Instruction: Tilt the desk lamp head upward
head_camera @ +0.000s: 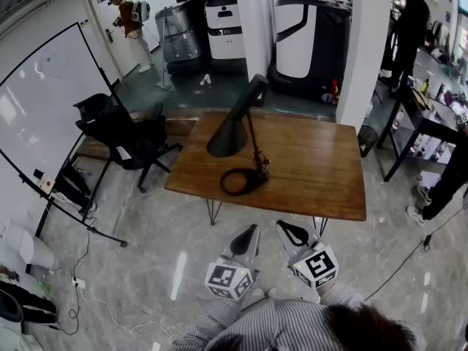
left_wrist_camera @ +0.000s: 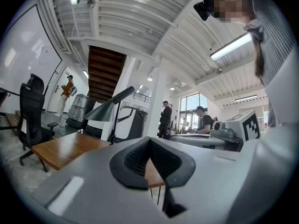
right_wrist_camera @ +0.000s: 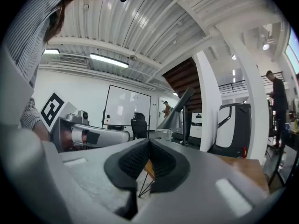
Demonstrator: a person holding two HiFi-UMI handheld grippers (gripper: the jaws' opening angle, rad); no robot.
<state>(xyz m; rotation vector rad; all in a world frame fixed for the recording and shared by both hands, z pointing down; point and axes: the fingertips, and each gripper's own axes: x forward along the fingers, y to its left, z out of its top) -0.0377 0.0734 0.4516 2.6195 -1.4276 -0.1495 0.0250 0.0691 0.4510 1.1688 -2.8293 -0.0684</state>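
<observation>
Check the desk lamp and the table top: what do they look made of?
Desk lamp: probably painted metal, matte black. The cone shade, thin stem and ring base are uniformly dark with almost no glare. Coated plastic can't be ruled out.

Table top: wood or wood veneer, warm brown with lengthwise grain streaks and a soft satin sheen. Its legs look like thin bent metal rod.

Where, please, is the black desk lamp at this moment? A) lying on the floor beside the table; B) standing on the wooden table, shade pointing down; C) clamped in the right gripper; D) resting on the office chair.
B: the desk lamp stands on the wooden table, shade angled down, while the left gripper and right gripper hover short of it.
</observation>
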